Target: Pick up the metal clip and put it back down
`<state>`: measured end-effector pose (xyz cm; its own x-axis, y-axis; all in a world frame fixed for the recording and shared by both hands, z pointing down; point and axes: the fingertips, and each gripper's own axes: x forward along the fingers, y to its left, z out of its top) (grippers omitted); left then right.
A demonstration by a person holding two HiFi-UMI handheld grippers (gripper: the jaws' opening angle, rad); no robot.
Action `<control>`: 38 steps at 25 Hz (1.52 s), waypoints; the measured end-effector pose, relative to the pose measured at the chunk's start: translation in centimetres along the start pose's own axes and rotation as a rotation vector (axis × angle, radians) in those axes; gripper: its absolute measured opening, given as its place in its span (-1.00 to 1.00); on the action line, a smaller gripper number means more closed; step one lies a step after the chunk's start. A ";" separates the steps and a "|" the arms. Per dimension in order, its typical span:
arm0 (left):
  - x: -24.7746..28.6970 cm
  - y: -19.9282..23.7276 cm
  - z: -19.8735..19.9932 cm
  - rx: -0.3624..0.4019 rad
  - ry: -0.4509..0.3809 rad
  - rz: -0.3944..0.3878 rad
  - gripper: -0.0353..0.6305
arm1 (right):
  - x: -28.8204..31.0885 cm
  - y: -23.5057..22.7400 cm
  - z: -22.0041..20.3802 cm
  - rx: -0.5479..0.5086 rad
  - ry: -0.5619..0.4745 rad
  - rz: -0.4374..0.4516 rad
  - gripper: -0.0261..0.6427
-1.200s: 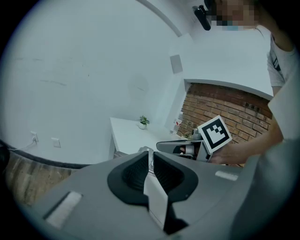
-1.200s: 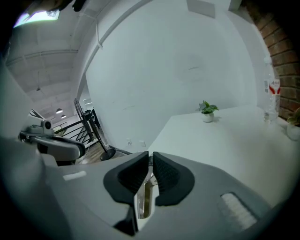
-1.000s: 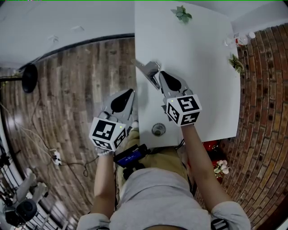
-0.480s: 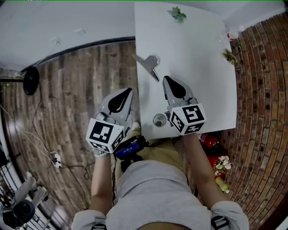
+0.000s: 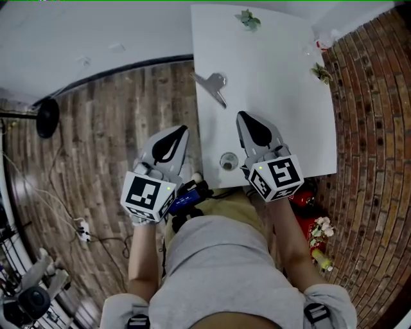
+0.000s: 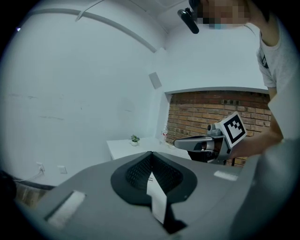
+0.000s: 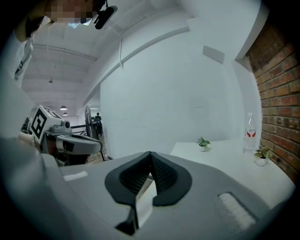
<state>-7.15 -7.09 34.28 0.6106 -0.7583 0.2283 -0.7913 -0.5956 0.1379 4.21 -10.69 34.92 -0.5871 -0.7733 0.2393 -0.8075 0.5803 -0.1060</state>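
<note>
Now | right gripper [image 5: 244, 119]: closed tight, holding nothing, over the near part of the worktop [image 5: 282, 96] | left gripper [image 5: 180, 132]: closed and empty too, beside the worktop, over the floor [image 5: 109, 122] | metal clip [image 5: 214, 85]: lies alone by the worktop's left edge, apart from both grippers, so it looks put back.

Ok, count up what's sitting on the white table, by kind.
Metal clip: 1
Small potted plants: 2
Water bottle: 1
Small round metal piece: 1
Total: 5
</note>
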 end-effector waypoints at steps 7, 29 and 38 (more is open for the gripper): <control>-1.9 -0.9 0.3 0.019 -0.004 0.001 -0.86 | -2.2 1.2 0.7 -0.013 -0.019 0.008 -0.94; -3.4 -2.2 0.5 0.034 -0.012 0.014 -0.86 | -5.0 2.7 -0.1 -0.026 -0.011 0.016 -0.93; -3.4 -2.0 0.5 0.034 -0.018 0.014 -0.86 | -5.0 2.5 0.2 -0.032 -0.016 0.007 -0.94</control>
<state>-7.64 -3.49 32.80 0.6000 -0.7713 0.2122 -0.7986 -0.5933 0.1017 5.15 -5.39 33.26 -0.5940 -0.7729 0.2233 -0.8012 0.5935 -0.0769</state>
